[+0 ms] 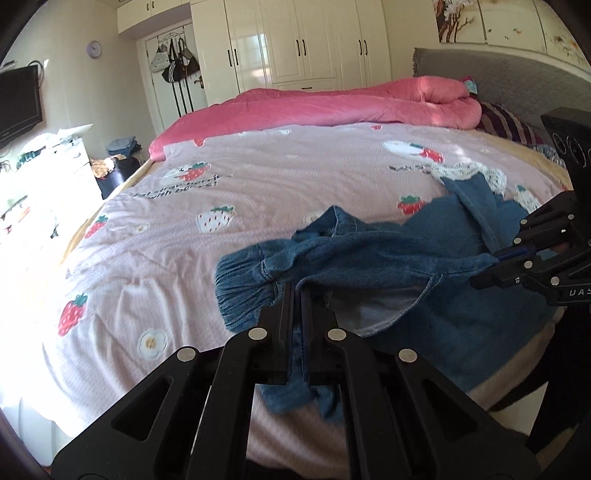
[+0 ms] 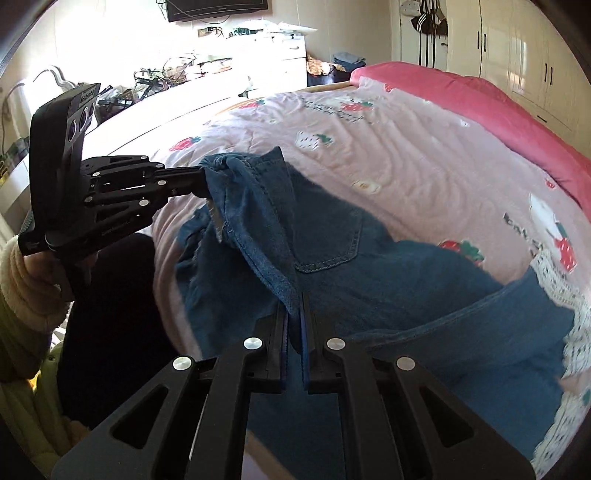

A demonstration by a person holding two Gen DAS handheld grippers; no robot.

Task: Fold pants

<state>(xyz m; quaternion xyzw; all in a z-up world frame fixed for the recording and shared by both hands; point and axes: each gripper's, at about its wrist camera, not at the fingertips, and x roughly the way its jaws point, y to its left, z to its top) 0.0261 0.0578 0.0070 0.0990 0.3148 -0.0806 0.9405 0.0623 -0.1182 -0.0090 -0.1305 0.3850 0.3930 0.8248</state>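
Blue denim pants (image 1: 413, 254) with white lace leg hems (image 1: 469, 171) lie bunched near the bed's front edge. My left gripper (image 1: 297, 291) is shut on the gathered elastic waistband, with cloth pinched between its fingers. In the right wrist view the pants (image 2: 369, 266) show a back pocket, and my right gripper (image 2: 294, 306) is shut on a raised denim fold. The left gripper (image 2: 201, 181) appears there at the left, clamping the other end of that lifted edge. The right gripper (image 1: 496, 258) shows at the right edge of the left wrist view, closed on denim.
The pants rest on a pink strawberry-print bedspread (image 1: 258, 206). A rolled pink quilt (image 1: 369, 103) lies along the far side by a grey headboard (image 1: 498, 74). White wardrobes (image 1: 306, 40) stand behind. A cluttered white desk (image 2: 207, 81) and a wall TV (image 2: 218, 7) sit beyond the bed.
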